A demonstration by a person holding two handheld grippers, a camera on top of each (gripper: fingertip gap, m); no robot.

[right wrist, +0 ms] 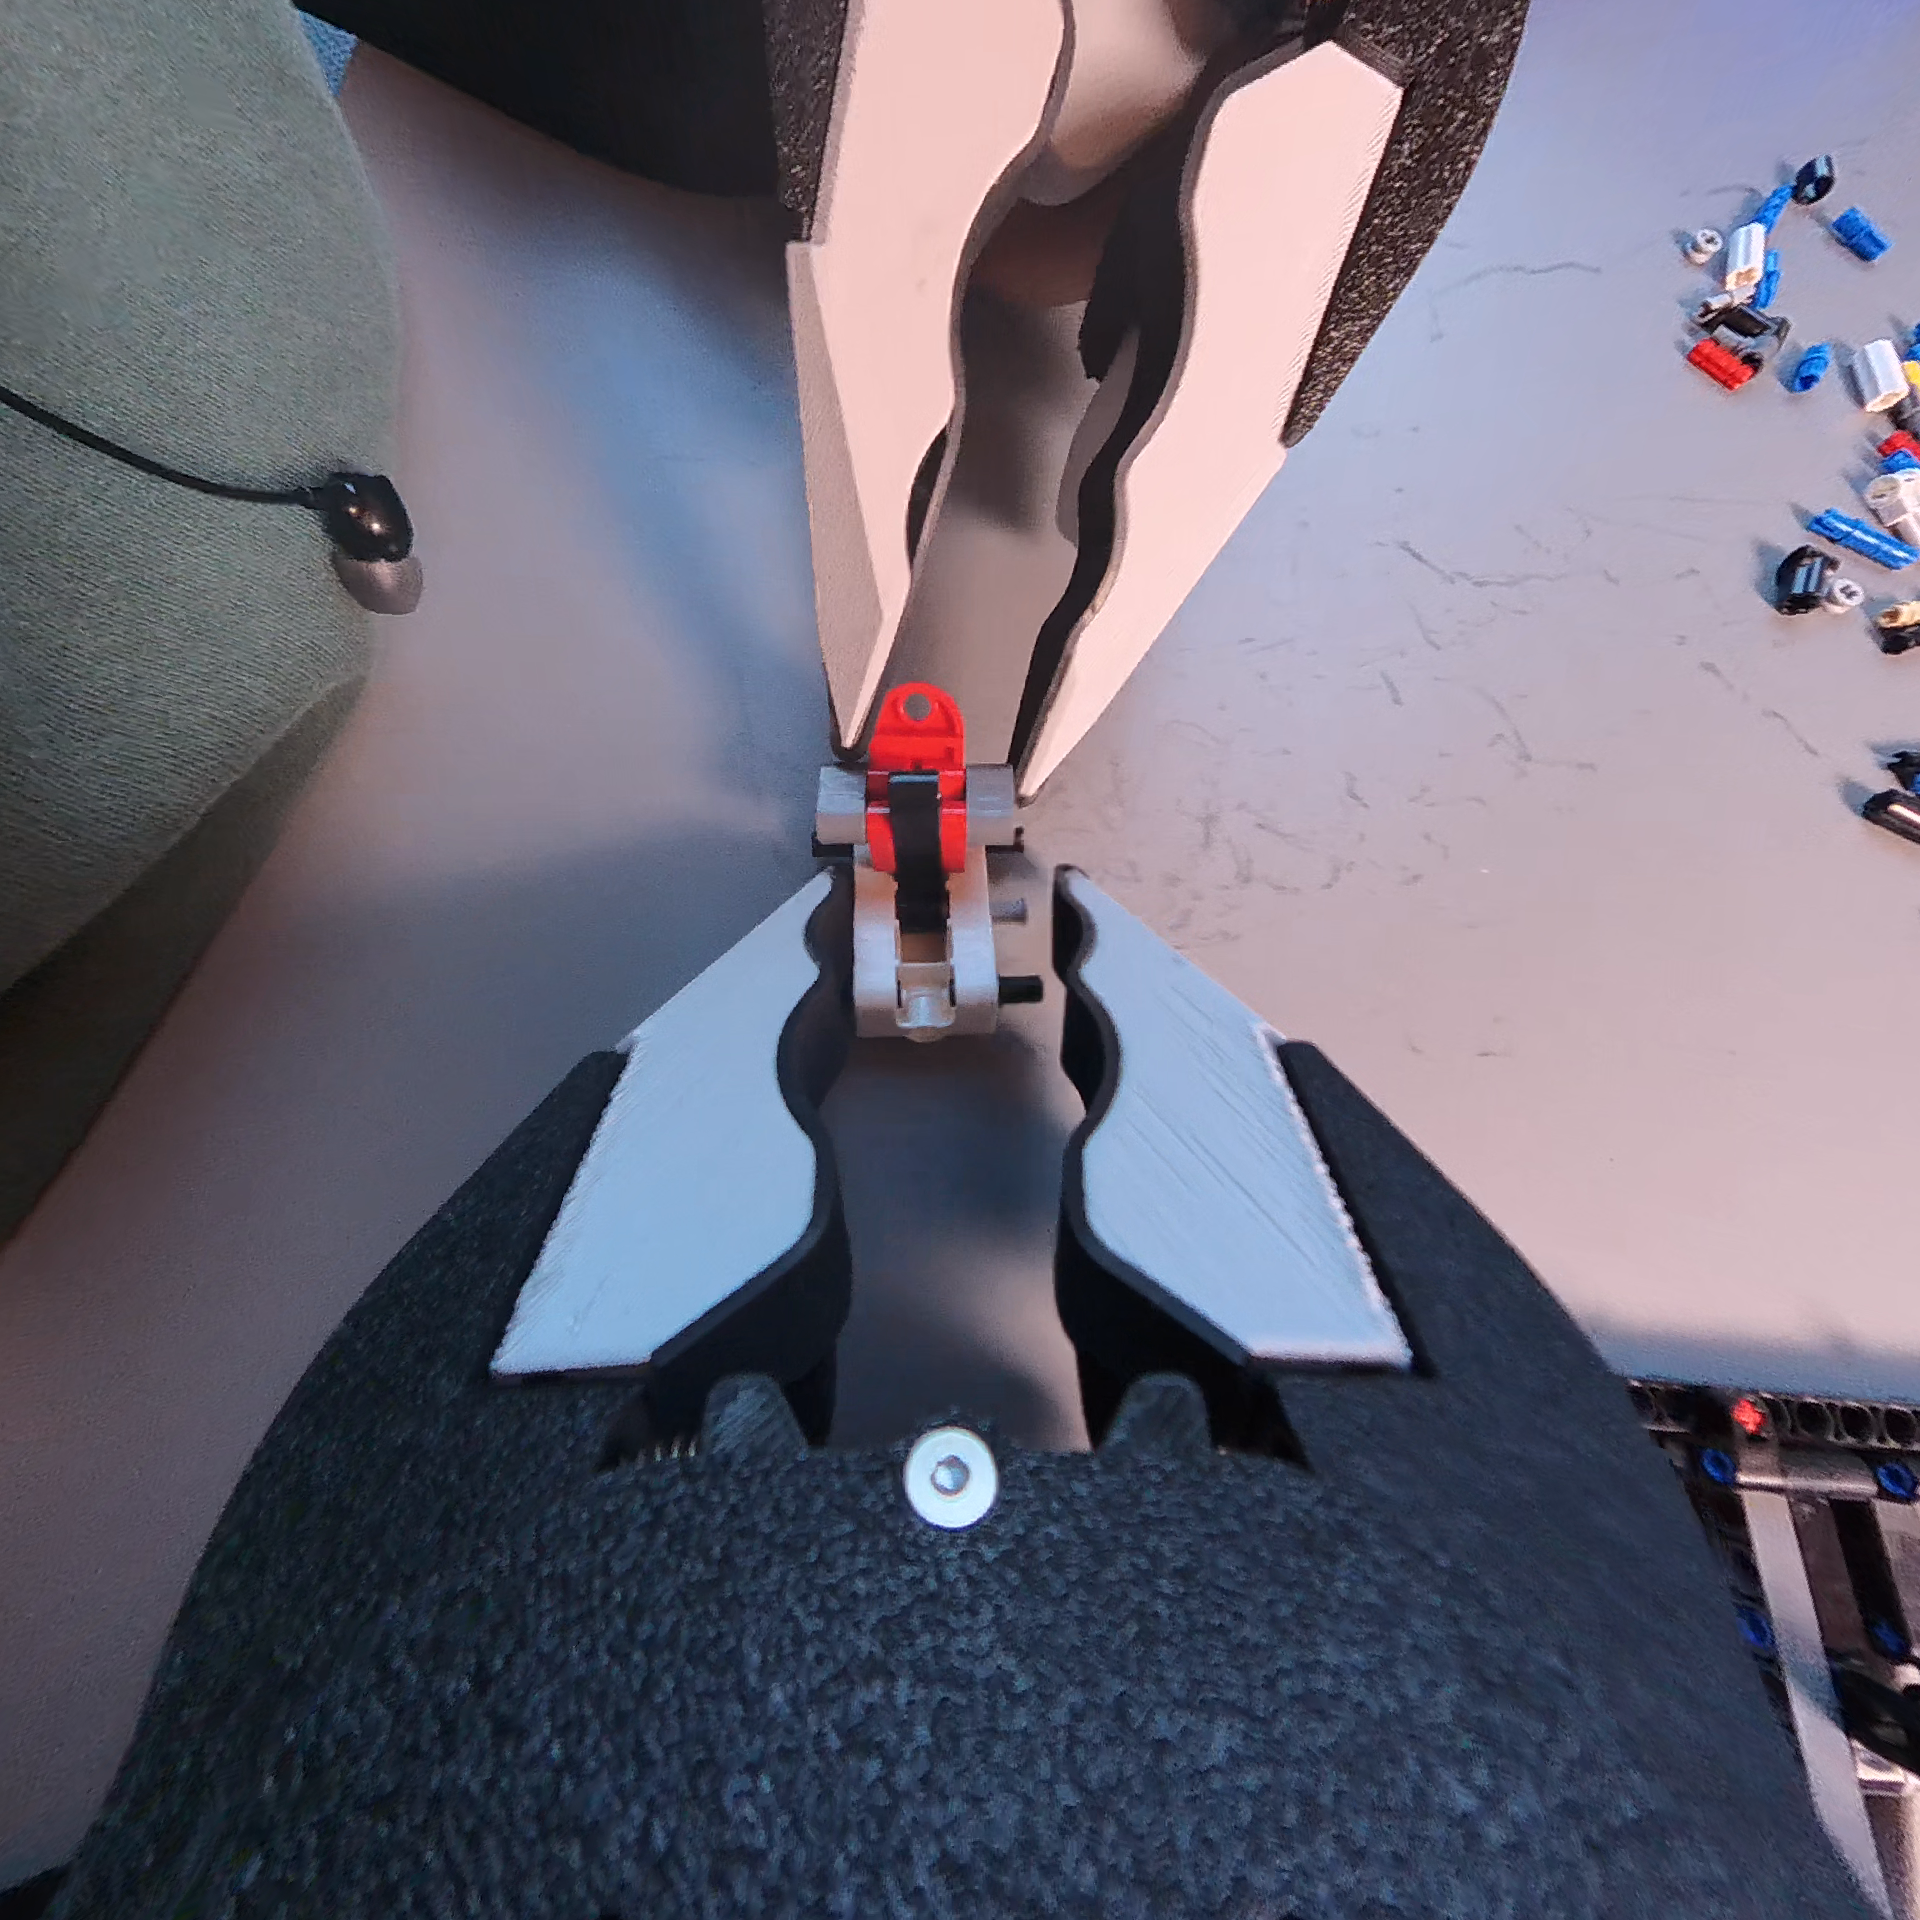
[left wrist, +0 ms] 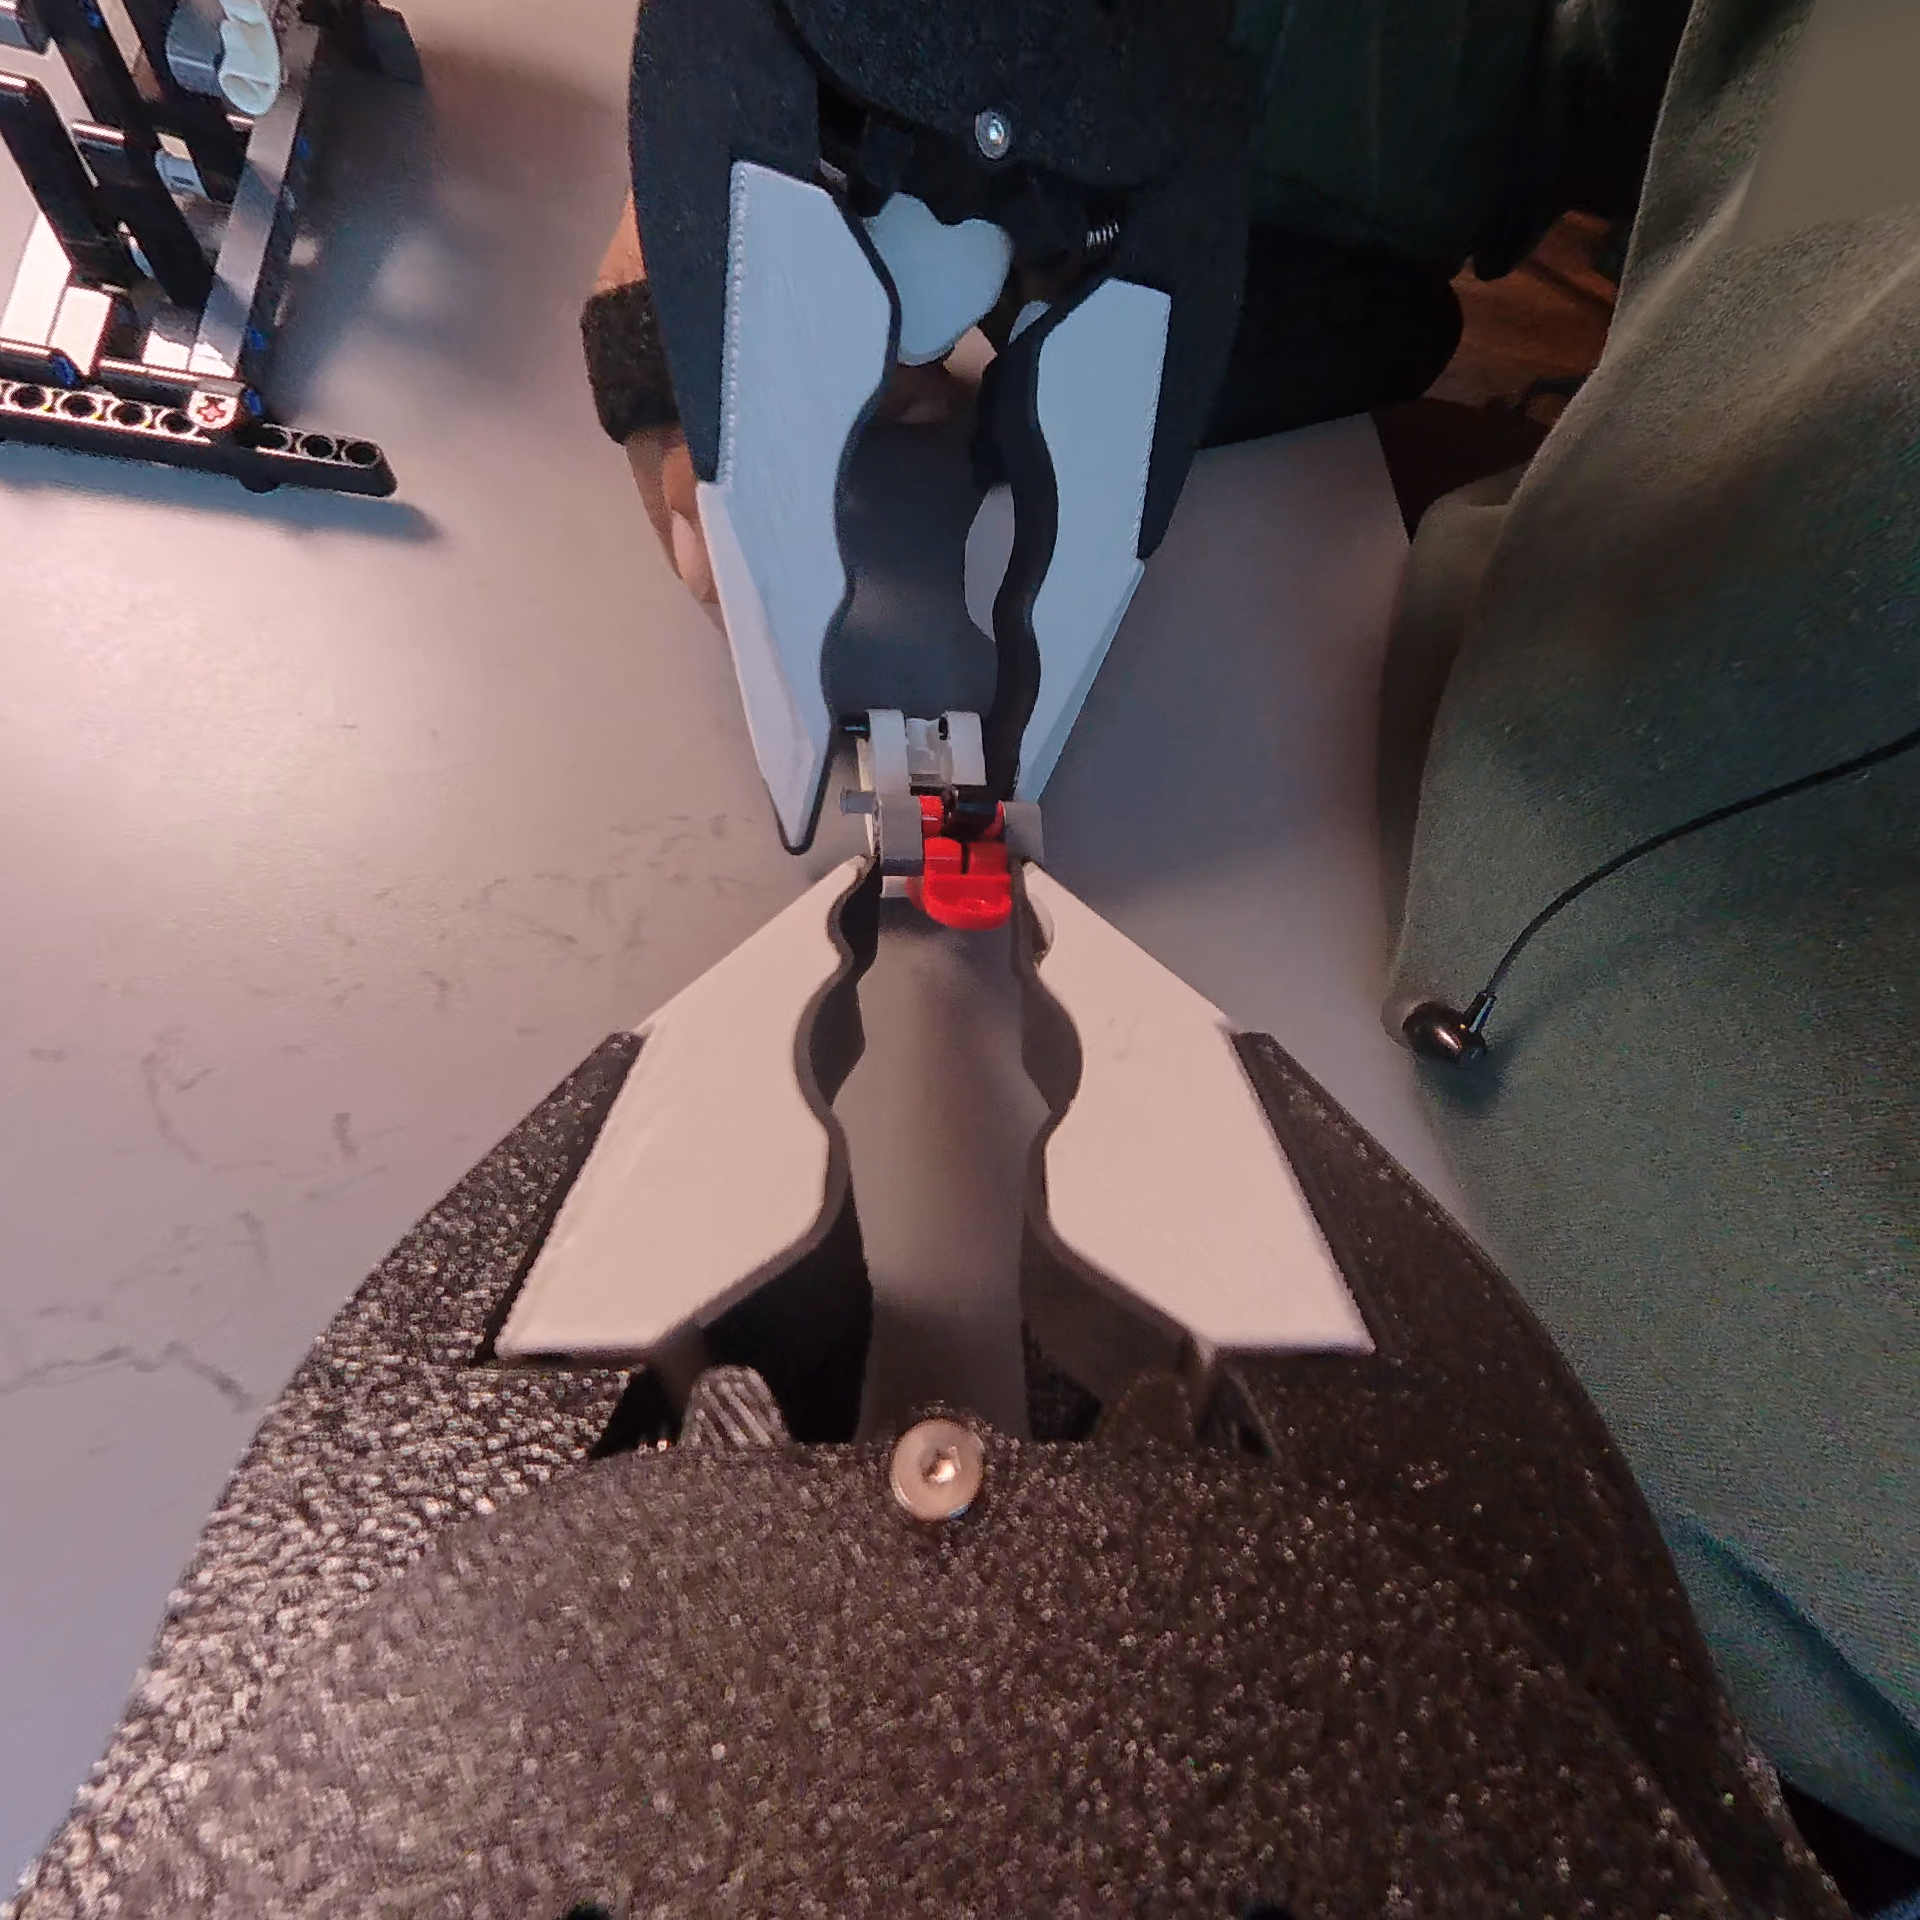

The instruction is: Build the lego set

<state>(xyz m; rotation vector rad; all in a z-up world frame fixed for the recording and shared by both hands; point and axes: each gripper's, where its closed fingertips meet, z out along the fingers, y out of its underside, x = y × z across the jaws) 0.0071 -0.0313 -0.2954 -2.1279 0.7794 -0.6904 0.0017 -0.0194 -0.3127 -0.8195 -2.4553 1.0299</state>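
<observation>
Lego sub-assembly (right wrist: 920, 883) hangs above the grey table (left wrist: 312, 935), between two grippers meeting tip to tip.

Left gripper (left wrist: 940, 883) pinches the grey cross-piece (right wrist: 914, 805) at the red end; right gripper (right wrist: 940, 935) flanks the pale grey forked arm (right wrist: 920, 977), whether clenched I cannot tell. Light, stiff plastic, likely slippery, with press-fit joints that could pop, so best gripped on flat sides. Long axis runs gripper to gripper, red tab (right wrist: 916, 727) pointing towards the left one.
</observation>
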